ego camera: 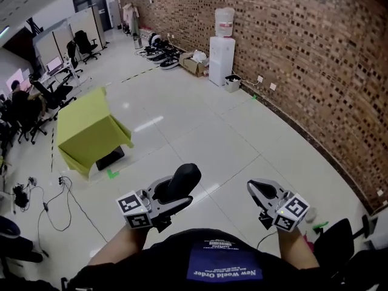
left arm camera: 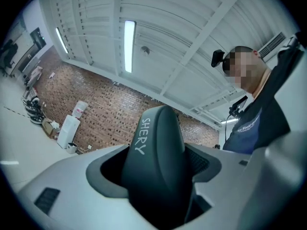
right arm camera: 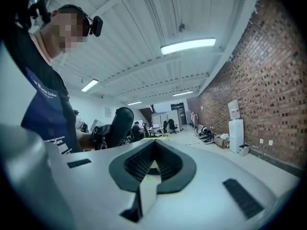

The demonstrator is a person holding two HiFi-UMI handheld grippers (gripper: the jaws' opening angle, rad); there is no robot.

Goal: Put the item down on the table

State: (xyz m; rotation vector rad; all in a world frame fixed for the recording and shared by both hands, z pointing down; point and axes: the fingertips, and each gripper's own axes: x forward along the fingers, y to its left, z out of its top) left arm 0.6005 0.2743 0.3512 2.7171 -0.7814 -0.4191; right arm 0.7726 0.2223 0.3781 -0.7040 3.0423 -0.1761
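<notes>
A black, rounded item [ego camera: 180, 182] with the print "SHERY" on it [left arm camera: 154, 162] stands up between the jaws of my left gripper [ego camera: 173, 200], which is shut on it and held in front of my chest, high above the floor. In the right gripper view the item [right arm camera: 119, 125] shows at the left, beside the person's dark shirt. My right gripper [ego camera: 259, 190] is held level with the left one, to its right, shut [right arm camera: 153, 163] with nothing in it. The table [ego camera: 85, 129], under a yellow-green cloth, stands some way off at the left.
A water dispenser [ego camera: 222, 51] stands against the brick wall [ego camera: 303, 59], with a cardboard box [ego camera: 195, 64] and shoes [ego camera: 160, 56] beside it. Cables [ego camera: 51, 205] lie on the floor at the left. Office chairs and desks [ego camera: 54, 83] fill the far left. A black chair [ego camera: 339, 241] is at my right.
</notes>
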